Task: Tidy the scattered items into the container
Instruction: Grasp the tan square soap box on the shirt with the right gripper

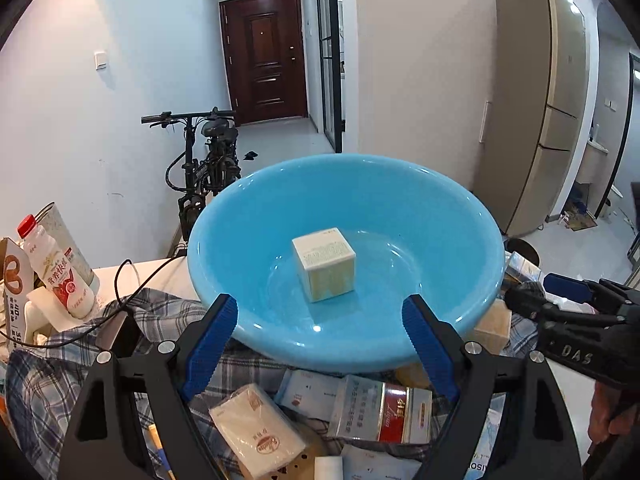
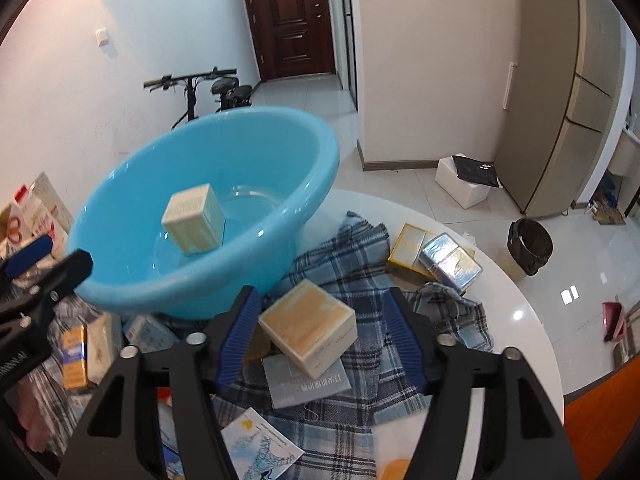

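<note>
A blue plastic basin [image 1: 440,216] [image 2: 120,264] stands on the cluttered table with one cream box [image 1: 325,264] [image 2: 194,218] inside it. My left gripper [image 1: 320,312] is open and empty over the basin's near rim. My right gripper [image 2: 320,304] is open, its jaws either side of a tan box [image 2: 306,326] that lies on a plaid cloth [image 2: 352,256] just right of the basin. The right gripper also shows at the right edge of the left wrist view [image 1: 560,296].
Small boxes and packets [image 1: 380,412] and a tissue pack [image 1: 256,428] lie in front of the basin. A milk bottle [image 1: 56,268] stands at the left. Gold and silver boxes [image 2: 434,256] lie at the right. The white table's edge [image 2: 532,320] curves right.
</note>
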`<state>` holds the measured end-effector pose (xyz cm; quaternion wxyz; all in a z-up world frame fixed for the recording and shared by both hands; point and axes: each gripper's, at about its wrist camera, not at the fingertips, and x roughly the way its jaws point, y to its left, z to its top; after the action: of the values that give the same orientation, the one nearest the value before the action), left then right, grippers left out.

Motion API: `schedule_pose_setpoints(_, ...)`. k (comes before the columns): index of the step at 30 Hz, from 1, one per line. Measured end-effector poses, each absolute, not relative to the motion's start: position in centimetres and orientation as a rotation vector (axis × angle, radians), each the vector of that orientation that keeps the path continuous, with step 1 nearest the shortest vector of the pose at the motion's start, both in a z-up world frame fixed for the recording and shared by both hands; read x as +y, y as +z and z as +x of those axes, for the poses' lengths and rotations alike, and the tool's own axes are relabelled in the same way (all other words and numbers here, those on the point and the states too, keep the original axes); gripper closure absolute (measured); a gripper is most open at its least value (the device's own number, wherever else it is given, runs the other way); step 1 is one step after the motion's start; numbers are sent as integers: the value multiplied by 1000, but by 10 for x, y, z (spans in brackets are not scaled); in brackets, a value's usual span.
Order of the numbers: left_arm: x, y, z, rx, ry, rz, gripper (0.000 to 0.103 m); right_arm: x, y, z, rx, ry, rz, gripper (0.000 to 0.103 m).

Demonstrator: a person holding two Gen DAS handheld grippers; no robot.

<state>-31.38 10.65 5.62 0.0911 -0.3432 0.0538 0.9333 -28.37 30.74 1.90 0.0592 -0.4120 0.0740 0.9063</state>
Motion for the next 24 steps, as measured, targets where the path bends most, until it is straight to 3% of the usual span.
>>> schedule_pose_setpoints(7,104,57,-306,183,2789,-1000,16,297,1,-290,123,2693,-1283,26)
schedule_pose_setpoints(24,88,50,-290,221,2812,-969,16,277,-38,-310,-10,2623,-1345,26)
